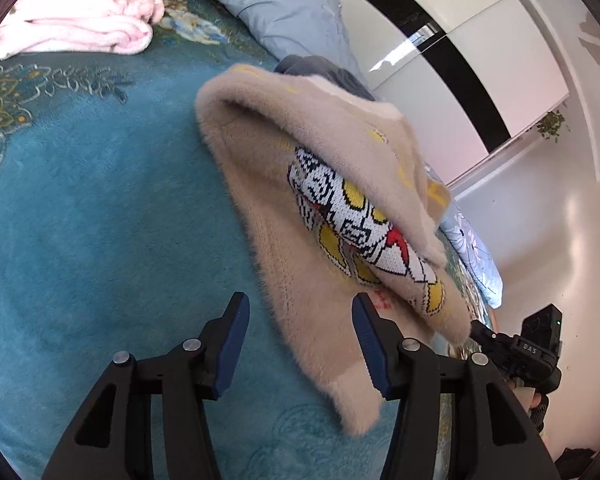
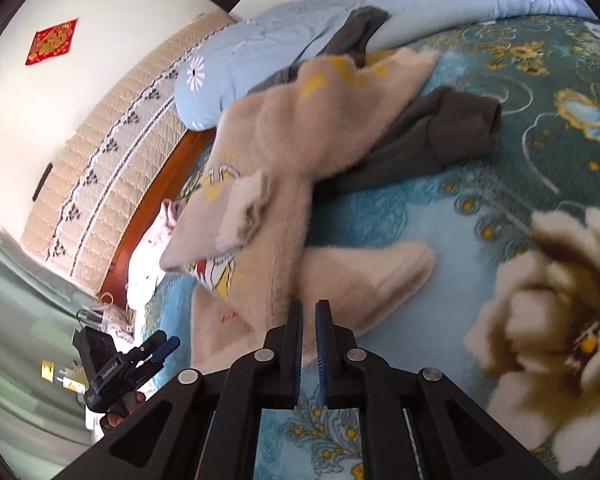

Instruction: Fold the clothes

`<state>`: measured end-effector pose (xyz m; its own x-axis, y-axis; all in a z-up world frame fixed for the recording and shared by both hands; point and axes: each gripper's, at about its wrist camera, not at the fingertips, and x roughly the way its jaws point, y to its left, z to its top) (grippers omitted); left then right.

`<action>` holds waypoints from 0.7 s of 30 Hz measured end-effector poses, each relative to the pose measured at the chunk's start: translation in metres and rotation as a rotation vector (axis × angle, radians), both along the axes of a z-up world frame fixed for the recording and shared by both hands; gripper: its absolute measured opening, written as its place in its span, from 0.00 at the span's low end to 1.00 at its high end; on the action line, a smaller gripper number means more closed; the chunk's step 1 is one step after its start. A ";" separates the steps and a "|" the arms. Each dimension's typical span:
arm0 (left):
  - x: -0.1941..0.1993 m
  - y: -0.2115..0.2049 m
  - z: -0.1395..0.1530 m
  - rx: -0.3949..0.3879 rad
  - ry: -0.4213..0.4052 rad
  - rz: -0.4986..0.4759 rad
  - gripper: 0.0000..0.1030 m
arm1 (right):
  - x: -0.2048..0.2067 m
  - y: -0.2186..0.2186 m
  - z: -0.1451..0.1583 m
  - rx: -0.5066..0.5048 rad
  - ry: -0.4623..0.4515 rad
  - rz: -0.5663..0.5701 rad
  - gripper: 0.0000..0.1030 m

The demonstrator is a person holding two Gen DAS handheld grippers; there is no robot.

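Observation:
A fuzzy beige sweater (image 1: 340,216) with a knitted white, yellow and red cartoon figure hangs crumpled and lifted above the blue bedspread (image 1: 100,200). My left gripper (image 1: 300,320) is open and empty, its blue pads just below the sweater's lower edge. My right gripper (image 2: 309,312) is shut on the sweater (image 2: 284,168) at its edge and holds it up; it also shows in the left wrist view (image 1: 500,344). The left gripper shows open at the lower left of the right wrist view (image 2: 160,350).
A dark grey garment (image 2: 432,136) lies behind the sweater. A folded pink blanket (image 1: 80,16) sits at the bed's far corner. Light blue floral pillows (image 1: 284,12) line the bed's side. A padded headboard (image 2: 112,160) and white wardrobe (image 1: 480,60) stand beyond.

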<state>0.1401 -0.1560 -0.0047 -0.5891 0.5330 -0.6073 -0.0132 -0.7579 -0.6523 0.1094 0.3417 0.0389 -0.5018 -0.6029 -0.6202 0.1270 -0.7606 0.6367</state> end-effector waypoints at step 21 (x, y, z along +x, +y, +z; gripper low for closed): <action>0.009 -0.004 -0.001 -0.028 -0.026 0.185 0.11 | -0.057 -0.006 0.009 -0.057 0.032 -0.105 0.19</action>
